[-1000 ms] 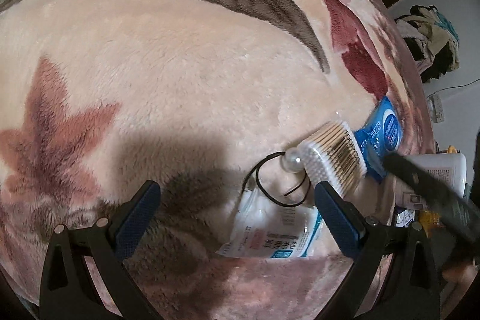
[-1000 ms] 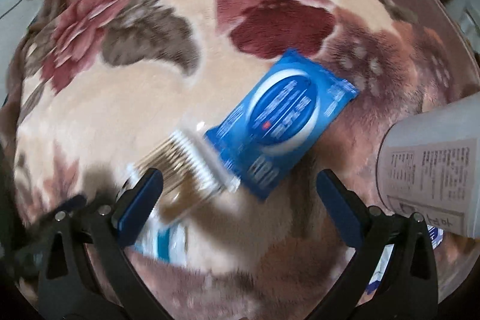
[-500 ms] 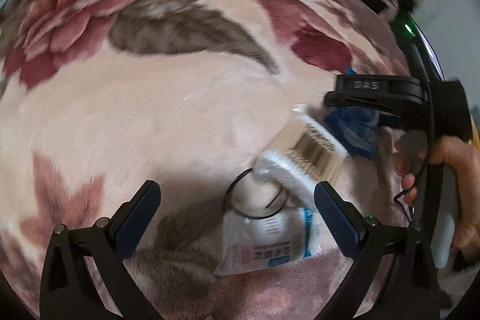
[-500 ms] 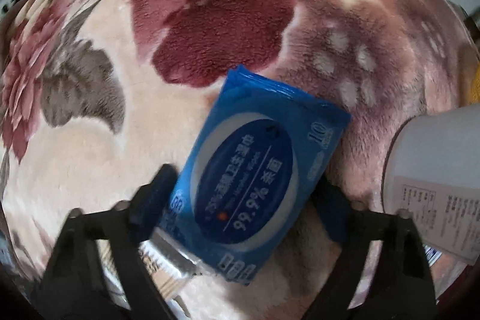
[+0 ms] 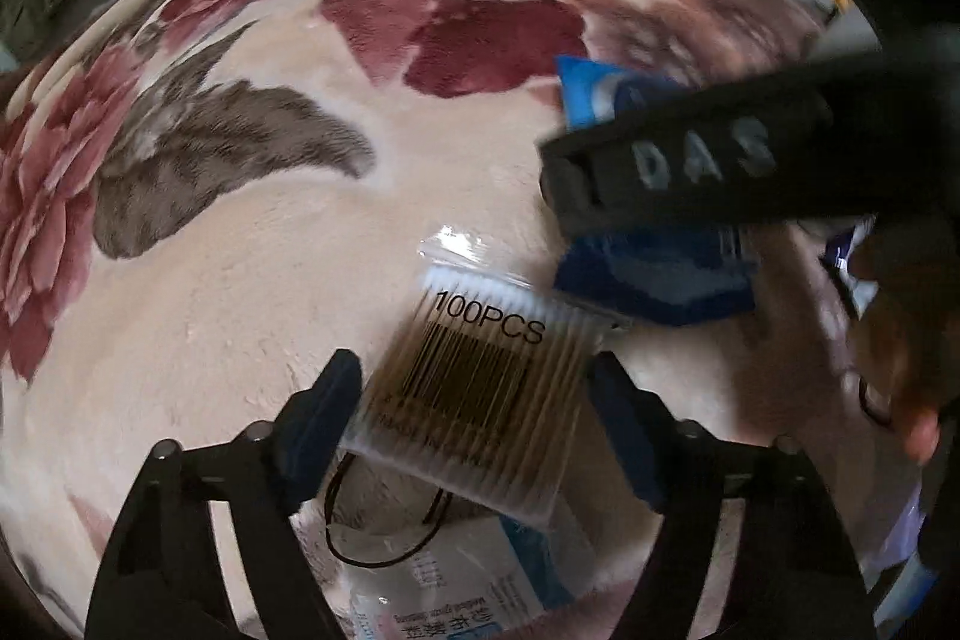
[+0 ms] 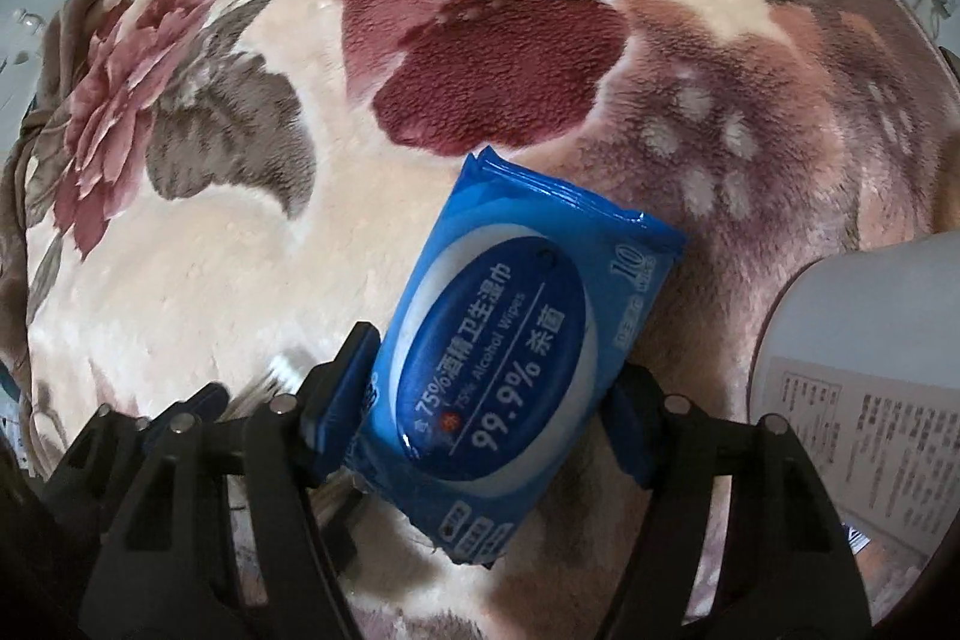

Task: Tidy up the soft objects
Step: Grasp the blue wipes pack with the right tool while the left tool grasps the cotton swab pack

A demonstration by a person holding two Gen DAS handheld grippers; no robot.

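My left gripper [image 5: 474, 388] is shut on a clear pack of cotton swabs [image 5: 474, 382] marked 100PCS, its blue pads pressing both sides. My right gripper [image 6: 492, 400] is shut on a blue pack of alcohol wipes [image 6: 510, 358]; in the left wrist view the wipes pack [image 5: 654, 274] sits under the black right gripper body. Both packs rest on or just above the floral plush blanket [image 6: 240, 232]. A black hair tie [image 5: 384, 532] lies on a white and blue packet [image 5: 456, 580] below the swabs.
A white bottle with printed text [image 6: 864, 376] lies at the right, close to my right gripper. The person's hand [image 5: 900, 376] shows at the right of the left wrist view. Clutter and clothes lie past the blanket's far edge.
Both grippers have closed in from open: the left one moved forward onto the swab pack and shut on it, the right one moved onto the wipes pack and shut on it.
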